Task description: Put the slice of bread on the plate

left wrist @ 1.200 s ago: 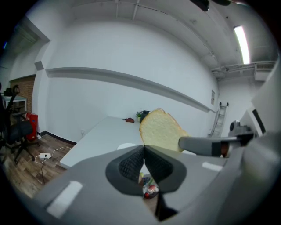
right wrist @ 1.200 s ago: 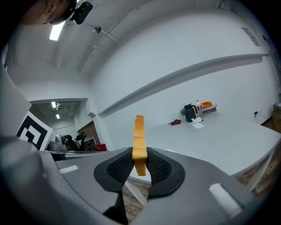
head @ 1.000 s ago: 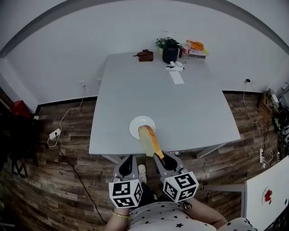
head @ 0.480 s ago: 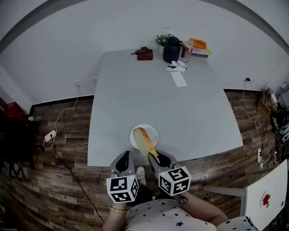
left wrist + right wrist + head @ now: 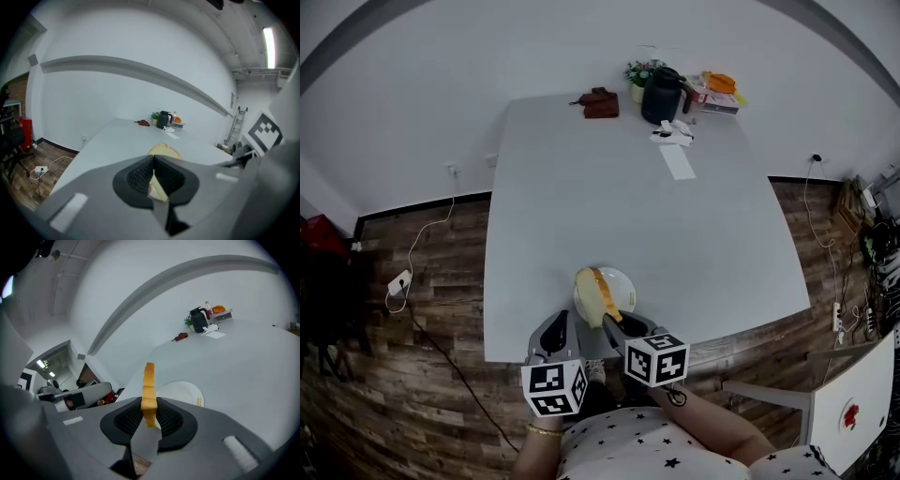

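Black square markers (image 5: 657, 359) top right gripper (image 5: 616, 322) clamping bread slice (image 5: 598, 294).

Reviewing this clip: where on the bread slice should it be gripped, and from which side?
Grip its near end, pads across the two flat faces, coming from the person's edge of the table. The slice of bread stands on edge and is thin, which suits that pinch; the right gripper is shut on it this way, leaving the far end free toward the plate.
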A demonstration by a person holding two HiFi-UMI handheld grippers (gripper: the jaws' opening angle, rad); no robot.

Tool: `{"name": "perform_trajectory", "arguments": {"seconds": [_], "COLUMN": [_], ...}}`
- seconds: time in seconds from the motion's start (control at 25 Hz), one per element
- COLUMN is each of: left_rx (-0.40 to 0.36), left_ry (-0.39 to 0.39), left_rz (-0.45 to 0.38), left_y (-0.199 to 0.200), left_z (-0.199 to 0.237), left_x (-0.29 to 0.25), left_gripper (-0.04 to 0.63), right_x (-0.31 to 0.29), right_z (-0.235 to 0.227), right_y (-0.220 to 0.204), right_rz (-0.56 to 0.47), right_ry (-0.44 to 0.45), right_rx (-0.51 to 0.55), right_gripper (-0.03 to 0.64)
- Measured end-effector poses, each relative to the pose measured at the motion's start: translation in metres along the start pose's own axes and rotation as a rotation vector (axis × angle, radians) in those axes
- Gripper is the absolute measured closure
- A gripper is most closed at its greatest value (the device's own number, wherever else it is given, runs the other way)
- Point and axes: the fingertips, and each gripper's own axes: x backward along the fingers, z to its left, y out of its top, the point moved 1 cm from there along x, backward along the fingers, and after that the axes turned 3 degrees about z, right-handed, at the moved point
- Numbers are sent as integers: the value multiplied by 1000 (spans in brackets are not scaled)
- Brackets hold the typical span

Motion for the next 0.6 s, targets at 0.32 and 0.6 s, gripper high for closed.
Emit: {"name": "perform_trajectory", "arguments": {"seconds": [0.32, 0.6], "left_rx": [-4, -13], "left_ry": [-27, -47], "left_rz": [15, 28], "left_y": [9, 10], "left_z": [9, 8], "left_x": [-24, -34], "left_gripper": [588, 588], "right_x": [-17, -18], "right_z": [-9, -14], "right_y": [-1, 2], "right_rz": [54, 61], "right_ry": [-27, -96], "right_rx": [-31, 53], "right_gripper": [531, 512]}}
